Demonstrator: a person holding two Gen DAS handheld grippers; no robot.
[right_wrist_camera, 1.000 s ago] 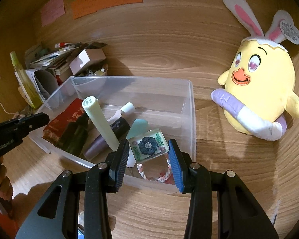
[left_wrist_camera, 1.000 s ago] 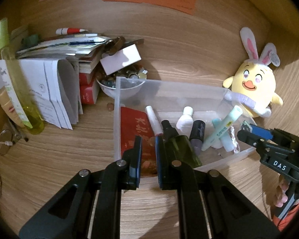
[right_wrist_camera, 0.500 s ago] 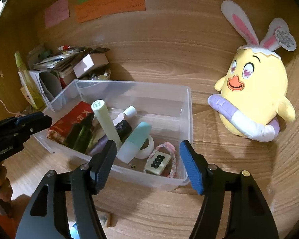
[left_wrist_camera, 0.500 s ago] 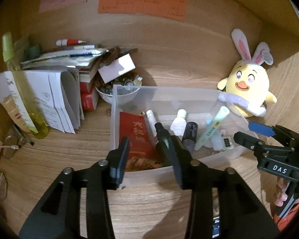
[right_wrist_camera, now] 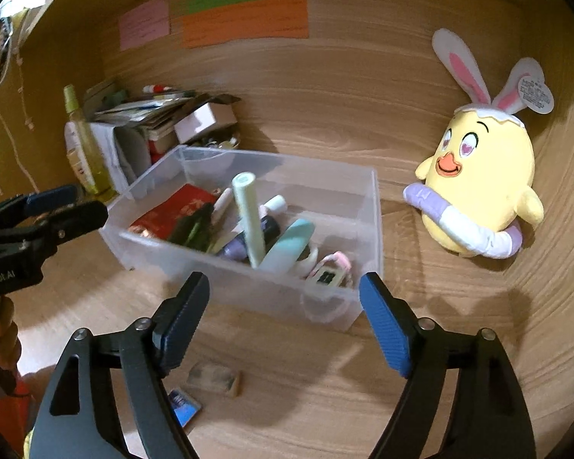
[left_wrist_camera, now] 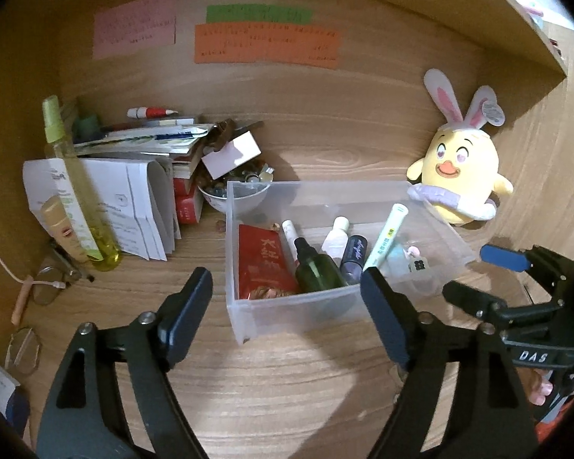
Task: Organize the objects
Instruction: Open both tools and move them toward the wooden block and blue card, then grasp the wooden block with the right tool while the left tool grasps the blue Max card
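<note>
Both grippers hang with jaws wide apart and empty over bare wooden desktop (left_wrist_camera: 287, 390) just short of one clear plastic bin (left_wrist_camera: 298, 315): the left gripper (left_wrist_camera: 285, 306) at its near wall, the right gripper (right_wrist_camera: 285, 306) at its near corner. Inside lie one red packet (left_wrist_camera: 262, 264), one green bottle (left_wrist_camera: 317, 271) and one upright pale-green tube (right_wrist_camera: 248, 218). One chick plush (right_wrist_camera: 482, 187) sits apart at the right.

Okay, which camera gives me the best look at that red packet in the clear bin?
The left wrist view. There the red packet lies nearly face-on along the left wall of the clear bin, with its gold lettering visible. In the right wrist view the packet is seen at a slant, blurred and partly behind the green bottle.
</note>
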